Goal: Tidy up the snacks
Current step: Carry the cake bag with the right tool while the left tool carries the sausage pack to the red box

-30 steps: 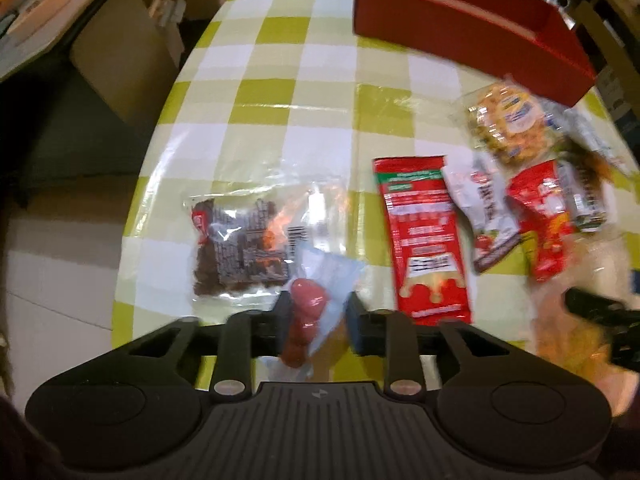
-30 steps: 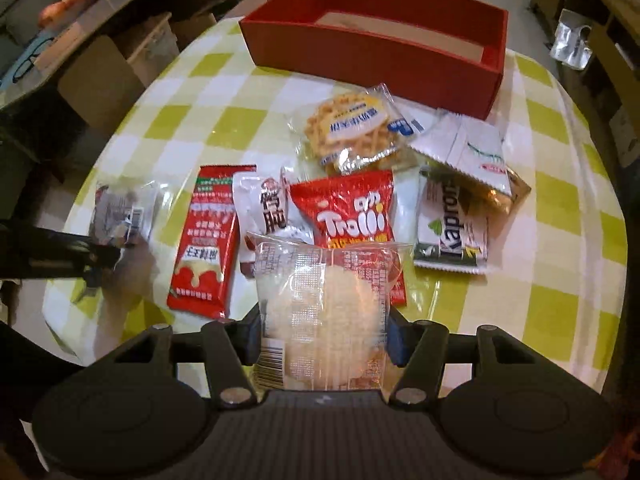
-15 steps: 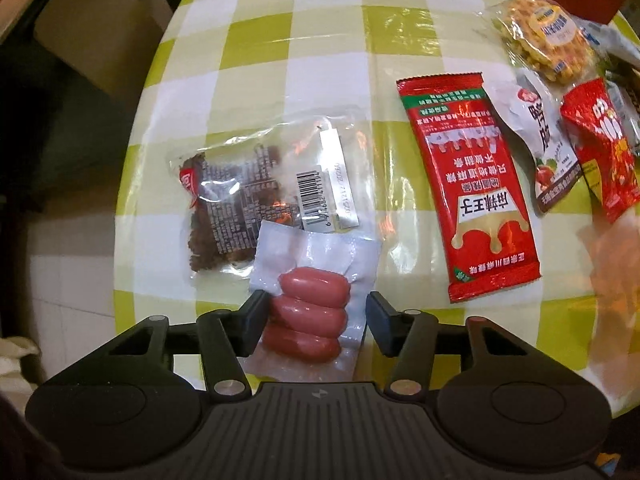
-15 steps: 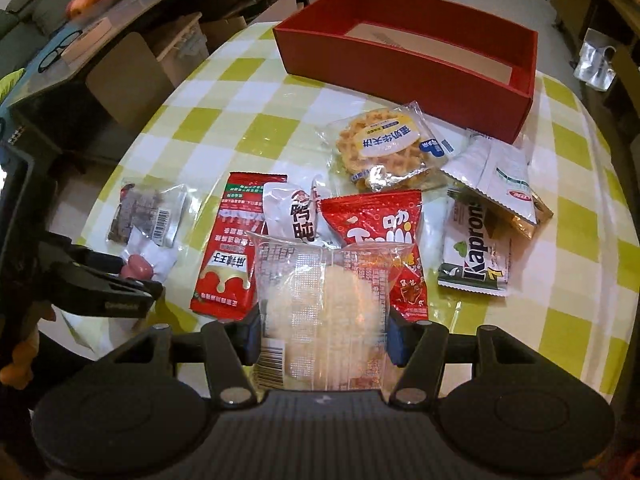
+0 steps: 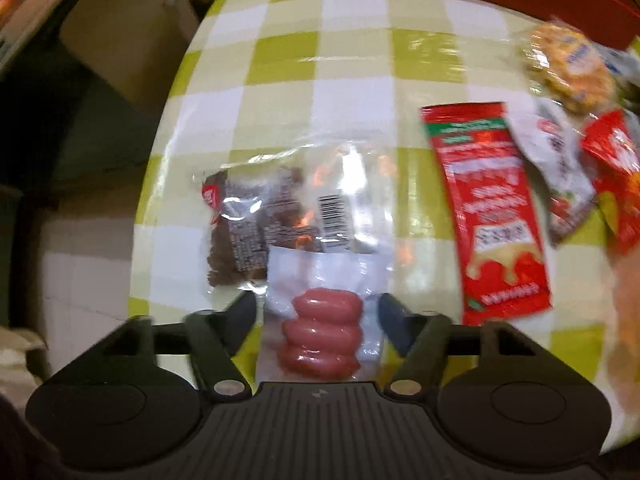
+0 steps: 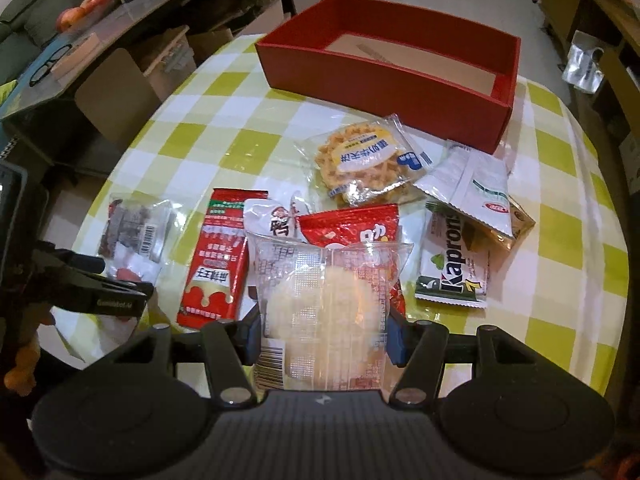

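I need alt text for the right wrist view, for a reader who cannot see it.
The right gripper holds a clear-wrapped rice cracker above a green-checked table. Other snack packets lie on the table, with an open red box behind them. The left gripper reaches in at the left edge.

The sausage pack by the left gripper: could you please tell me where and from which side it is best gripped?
Grip the sausage pack across its width, over the stacked sausages, coming in from the near table edge. It lies flat and lengthwise between the open left gripper's fingers, so probably they need only close. The thin clear film at its far end overlaps the dark snack bag and would likely slip.
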